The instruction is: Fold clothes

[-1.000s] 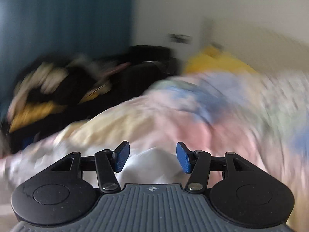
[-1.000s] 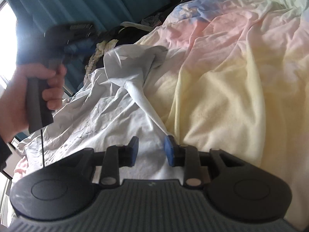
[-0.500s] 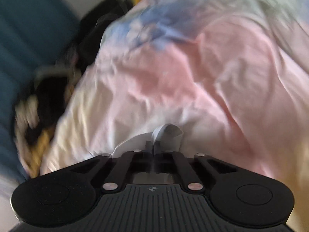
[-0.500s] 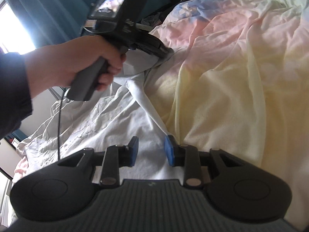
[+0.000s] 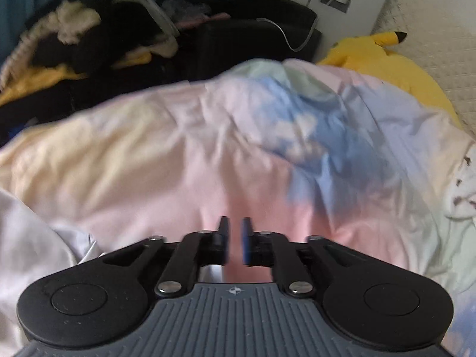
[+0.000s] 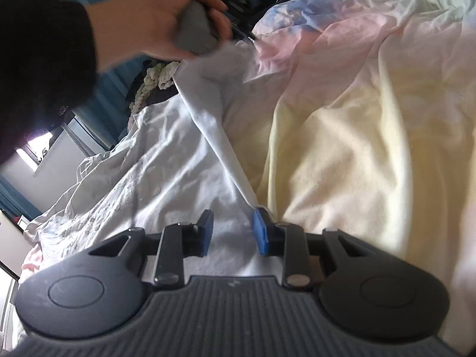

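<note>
Left gripper [image 5: 235, 239]: jaws opening, narrow gap, nothing between the pads, tilted downward.
Left hand [image 6: 166, 23]: wrapped around the grey handle, dark sleeve at the wrist.
Right gripper [image 6: 232, 232]: jaws partly apart, pads clear of any grip, angled downward.

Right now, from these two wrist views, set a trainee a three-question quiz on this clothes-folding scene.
1. True or false: the plush toy is green.
2. What shows between the fingers of the right tool? A. white garment B. black bag C. towel
3. What colour is the sleeve above the hand?

Key: 1 false, it is yellow; 2 A; 3 black.
</note>
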`<state>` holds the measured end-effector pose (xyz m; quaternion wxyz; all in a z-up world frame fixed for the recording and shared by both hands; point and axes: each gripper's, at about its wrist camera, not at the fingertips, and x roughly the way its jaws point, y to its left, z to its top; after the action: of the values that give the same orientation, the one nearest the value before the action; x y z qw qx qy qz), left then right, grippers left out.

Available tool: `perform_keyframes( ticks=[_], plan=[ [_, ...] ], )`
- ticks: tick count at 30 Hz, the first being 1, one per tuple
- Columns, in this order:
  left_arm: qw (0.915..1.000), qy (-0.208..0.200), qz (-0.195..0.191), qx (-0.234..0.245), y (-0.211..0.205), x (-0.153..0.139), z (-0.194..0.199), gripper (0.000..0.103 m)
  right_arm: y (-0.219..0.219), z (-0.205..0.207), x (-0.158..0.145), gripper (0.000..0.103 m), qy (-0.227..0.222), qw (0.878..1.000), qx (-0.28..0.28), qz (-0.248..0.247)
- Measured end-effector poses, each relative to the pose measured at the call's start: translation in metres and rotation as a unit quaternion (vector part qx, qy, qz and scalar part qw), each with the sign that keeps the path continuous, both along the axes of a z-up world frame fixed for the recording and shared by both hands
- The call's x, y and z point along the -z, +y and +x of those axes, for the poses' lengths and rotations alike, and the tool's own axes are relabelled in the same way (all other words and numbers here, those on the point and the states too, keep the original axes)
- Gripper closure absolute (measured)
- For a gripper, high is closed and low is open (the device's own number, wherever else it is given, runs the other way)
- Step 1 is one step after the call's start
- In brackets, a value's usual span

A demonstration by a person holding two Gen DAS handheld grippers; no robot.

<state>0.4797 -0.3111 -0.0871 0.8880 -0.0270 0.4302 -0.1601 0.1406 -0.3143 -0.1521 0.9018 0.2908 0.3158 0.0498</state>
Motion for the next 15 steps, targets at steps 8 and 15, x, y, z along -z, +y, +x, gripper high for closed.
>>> perform_keyframes(
  ticks=[8,15],
  plan=[
    [0.9808,-0.168,-0.008,0.098,0.062,-0.054,-0.095,0.032,-0.005,0.002,-0.003,0.071,-0.012,1.0,0.013,0.005],
    [0.9826,-0.185,0.013,-0.014,0.199,-0.074,-0.24,0.023,-0.014,-0.006,-0.019,0.07,-0.054,0.998,0.026,0.01]
  ],
)
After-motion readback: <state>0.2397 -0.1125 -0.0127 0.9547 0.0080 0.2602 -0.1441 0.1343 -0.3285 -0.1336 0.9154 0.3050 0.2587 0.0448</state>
